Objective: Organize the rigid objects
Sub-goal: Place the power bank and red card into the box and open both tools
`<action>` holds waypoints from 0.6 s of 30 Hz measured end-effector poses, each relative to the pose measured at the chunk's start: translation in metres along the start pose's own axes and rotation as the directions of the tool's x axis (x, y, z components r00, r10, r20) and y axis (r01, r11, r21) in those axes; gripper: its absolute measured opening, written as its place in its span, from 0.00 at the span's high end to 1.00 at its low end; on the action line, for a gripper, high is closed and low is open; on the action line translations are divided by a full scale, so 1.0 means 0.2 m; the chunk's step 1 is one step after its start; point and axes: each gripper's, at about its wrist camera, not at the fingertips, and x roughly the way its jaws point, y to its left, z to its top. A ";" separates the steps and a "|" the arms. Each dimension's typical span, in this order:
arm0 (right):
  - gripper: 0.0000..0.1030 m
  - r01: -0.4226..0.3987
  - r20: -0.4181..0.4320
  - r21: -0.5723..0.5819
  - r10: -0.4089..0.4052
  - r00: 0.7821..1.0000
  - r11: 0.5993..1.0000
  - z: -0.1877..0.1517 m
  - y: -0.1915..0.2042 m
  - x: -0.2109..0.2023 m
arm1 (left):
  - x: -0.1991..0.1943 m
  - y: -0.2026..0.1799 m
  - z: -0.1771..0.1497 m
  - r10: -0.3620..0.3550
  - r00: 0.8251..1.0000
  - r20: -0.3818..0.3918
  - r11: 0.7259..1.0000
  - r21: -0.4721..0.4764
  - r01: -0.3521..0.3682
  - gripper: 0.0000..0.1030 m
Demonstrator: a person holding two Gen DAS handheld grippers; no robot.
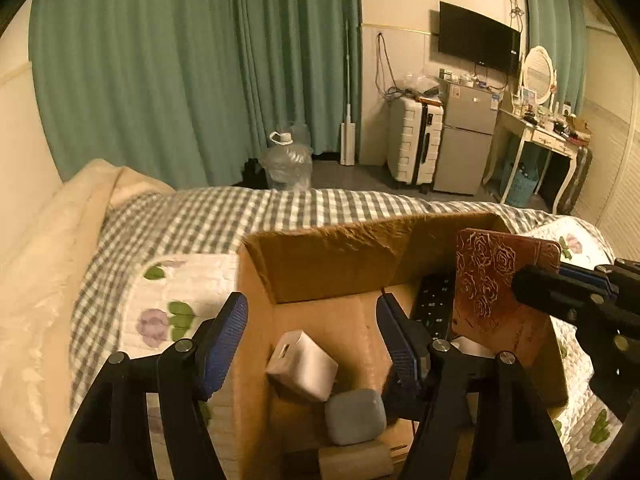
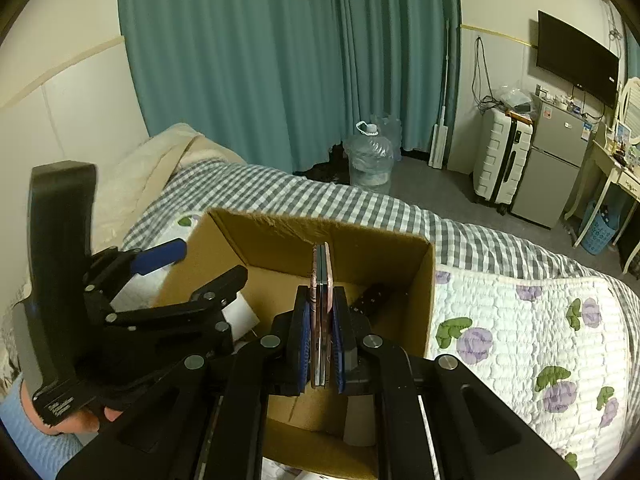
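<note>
On the bed (image 2: 520, 320), the right gripper (image 2: 320, 344) clamps a phone (image 2: 322, 280) over the box (image 2: 280, 236); left gripper (image 1: 312, 336) open.

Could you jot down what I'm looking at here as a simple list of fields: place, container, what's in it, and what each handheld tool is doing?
Place: bed with a floral quilt
Container: open cardboard box on the bed
Inside: white charger, grey case, black remote
Right gripper: jaws shut on a rose-patterned phone, held upright over the box
Left gripper: jaws open, empty, above the box
</note>
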 end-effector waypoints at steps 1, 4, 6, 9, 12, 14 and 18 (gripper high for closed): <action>0.91 -0.008 0.002 0.007 0.008 1.000 1.000 0.01 0.00 0.01 | -0.01 0.00 0.01 0.007 1.000 0.004 1.000 0.001 -0.007 0.33; 0.91 -0.035 -0.006 0.022 0.035 0.999 0.999 0.04 0.00 0.06 | -0.04 0.03 0.02 0.026 1.000 0.017 1.000 0.001 -0.026 0.33; 0.91 -0.057 -0.020 0.030 0.058 0.998 0.998 0.04 0.00 0.12 | -0.06 0.04 0.02 0.042 0.999 0.024 0.999 -0.005 -0.042 0.32; 0.91 -0.065 -0.033 0.052 0.066 0.997 0.997 0.03 0.01 0.20 | -0.06 0.07 0.02 0.065 0.998 0.025 0.998 -0.014 -0.064 0.32; 0.88 -0.015 -0.037 0.050 0.016 0.999 0.999 0.03 0.01 0.22 | -0.08 0.09 0.00 0.079 0.997 0.026 0.997 -0.024 -0.079 0.32; 0.72 0.025 -0.014 0.039 -0.025 1.000 0.999 0.03 0.00 0.18 | -0.10 0.11 0.00 0.080 0.996 0.028 0.996 -0.031 -0.079 0.32; 0.50 0.071 0.047 0.050 -0.073 0.996 0.996 0.06 -0.02 0.00 | -0.18 0.11 0.01 0.080 0.996 0.041 0.996 -0.036 -0.078 0.32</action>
